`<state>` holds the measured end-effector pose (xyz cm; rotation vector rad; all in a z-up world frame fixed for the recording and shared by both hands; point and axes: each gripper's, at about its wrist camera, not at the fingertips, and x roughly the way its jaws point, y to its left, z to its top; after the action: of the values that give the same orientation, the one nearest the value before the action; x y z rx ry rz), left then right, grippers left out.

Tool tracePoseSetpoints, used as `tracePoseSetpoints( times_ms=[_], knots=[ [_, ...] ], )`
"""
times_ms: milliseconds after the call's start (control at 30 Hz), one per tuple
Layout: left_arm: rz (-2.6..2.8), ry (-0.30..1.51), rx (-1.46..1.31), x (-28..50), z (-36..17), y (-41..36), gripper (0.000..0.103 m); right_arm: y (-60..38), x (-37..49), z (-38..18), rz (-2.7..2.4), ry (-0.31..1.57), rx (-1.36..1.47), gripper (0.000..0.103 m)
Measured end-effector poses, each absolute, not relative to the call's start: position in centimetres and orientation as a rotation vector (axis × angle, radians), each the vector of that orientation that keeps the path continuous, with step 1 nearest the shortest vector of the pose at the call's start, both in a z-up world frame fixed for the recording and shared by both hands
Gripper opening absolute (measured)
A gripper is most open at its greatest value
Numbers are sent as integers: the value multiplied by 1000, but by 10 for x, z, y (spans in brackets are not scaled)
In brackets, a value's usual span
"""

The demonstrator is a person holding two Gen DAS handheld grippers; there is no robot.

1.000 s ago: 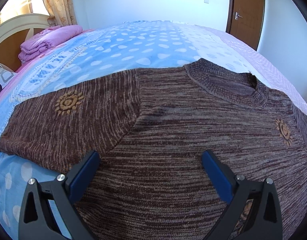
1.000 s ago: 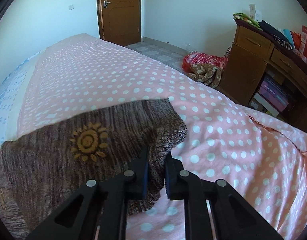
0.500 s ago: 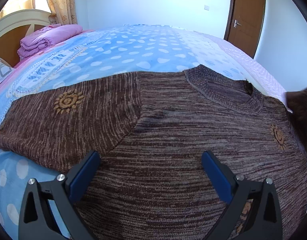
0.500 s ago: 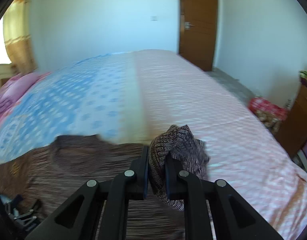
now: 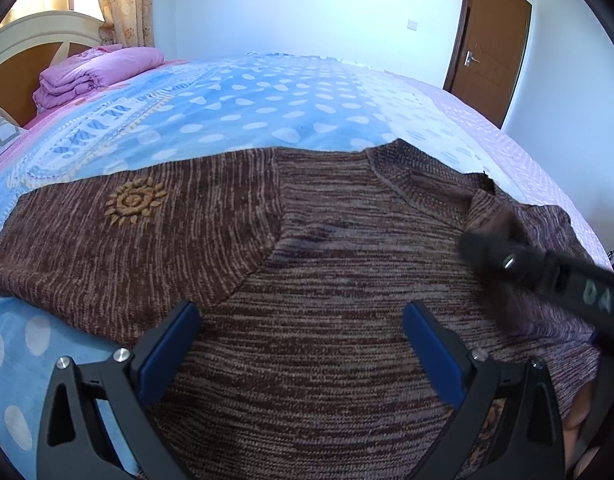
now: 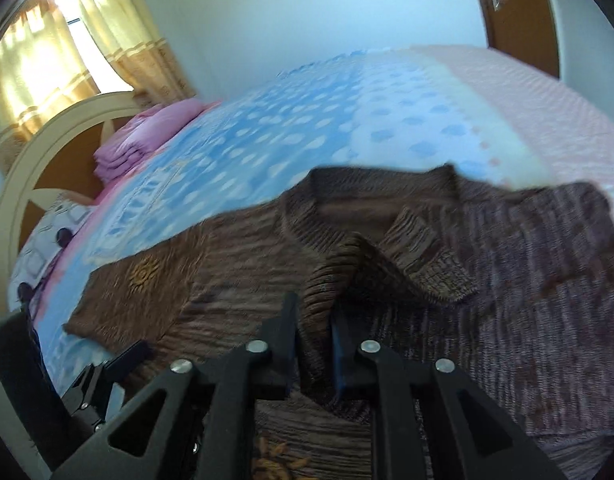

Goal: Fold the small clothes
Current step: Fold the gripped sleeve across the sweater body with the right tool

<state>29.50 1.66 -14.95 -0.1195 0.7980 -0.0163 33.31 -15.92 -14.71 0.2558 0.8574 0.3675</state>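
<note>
Sweater (image 5: 307, 280) on the bed (image 5: 267, 100): right sleeve (image 6: 527, 260) folded across, cuff between the just-loosening right gripper (image 6: 315, 344) jaws; left sleeve (image 5: 127, 220) (still flat) remains, left gripper (image 5: 303, 340) spread empty.

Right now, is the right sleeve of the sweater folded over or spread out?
Folded over: the right sleeve lies across the sweater chest, its cuff between the right gripper fingers.
</note>
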Motion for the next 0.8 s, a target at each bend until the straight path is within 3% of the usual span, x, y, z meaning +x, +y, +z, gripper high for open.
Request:
tracePoseSetpoints(
  times_ms=[67,100,267,367,467,800],
  knots=[
    [-18,797,-121,295,-150,17,103,-161,333,-150,398,884,301,55],
    [-18,797,-122,295,-150,17,103,-165,331,-147,397,880,313,57],
    [-18,796,-123,295,-150,17,103,-222,310,-121,268,736,408,57],
    [-18,796,-123,295,-150,17,103,-267,306,-112,71,705,364,57],
    [-18,796,-123,295,-150,17,103,-327,305,-115,-33,703,503,57],
    [-10,799,-111,296,-150,15,103,-368,384,-154,33,885,628,57]
  ],
)
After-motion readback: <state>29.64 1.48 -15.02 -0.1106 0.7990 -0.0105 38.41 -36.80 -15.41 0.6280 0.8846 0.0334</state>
